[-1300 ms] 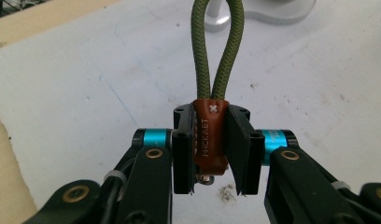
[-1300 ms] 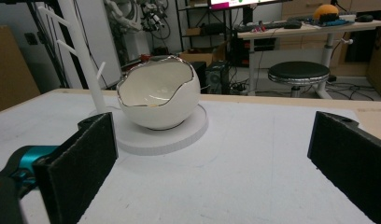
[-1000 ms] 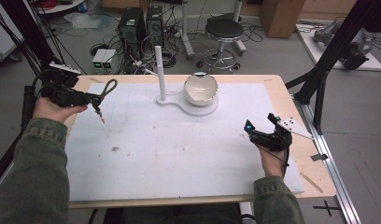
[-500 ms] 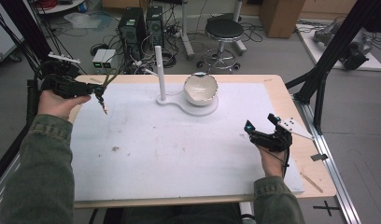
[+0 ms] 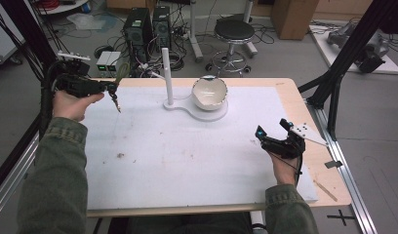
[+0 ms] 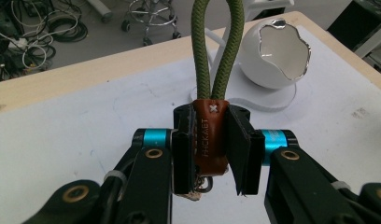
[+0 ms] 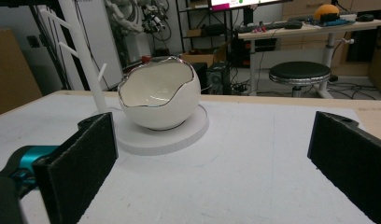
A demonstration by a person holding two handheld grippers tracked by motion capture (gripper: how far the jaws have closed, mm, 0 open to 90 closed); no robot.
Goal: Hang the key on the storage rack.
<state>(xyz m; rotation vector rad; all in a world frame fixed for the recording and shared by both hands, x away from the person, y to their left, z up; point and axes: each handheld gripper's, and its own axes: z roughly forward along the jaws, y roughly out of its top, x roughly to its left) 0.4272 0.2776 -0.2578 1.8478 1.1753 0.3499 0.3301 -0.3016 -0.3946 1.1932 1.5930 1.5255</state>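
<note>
White table mat (image 5: pixel 187 161) (cluttered floor behind); left gripper (image 6: pixel 211 144) clamps green rope keychain (image 6: pixel 212 70); right gripper (image 7: pixel 212 158) fingers apart.

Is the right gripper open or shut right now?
Open. In the right gripper view its two black pads stand far apart with nothing between them, and the white egg-shaped bowl sits beyond on its stand.

You see the table (image 5: pixel 187 161) under even, soft room light, bright but without hard shadows. The white mat throws mild glare, washing out its surface in the high view, which is slightly grainy. In the left gripper view the strap (image 6: pixel 208 135) is sharp, while the floor behind goes soft. In the right gripper view the near pads (image 7: pixel 81 158) blur, and the bowl (image 7: pixel 159 99) rim glints with small highlights.
</note>
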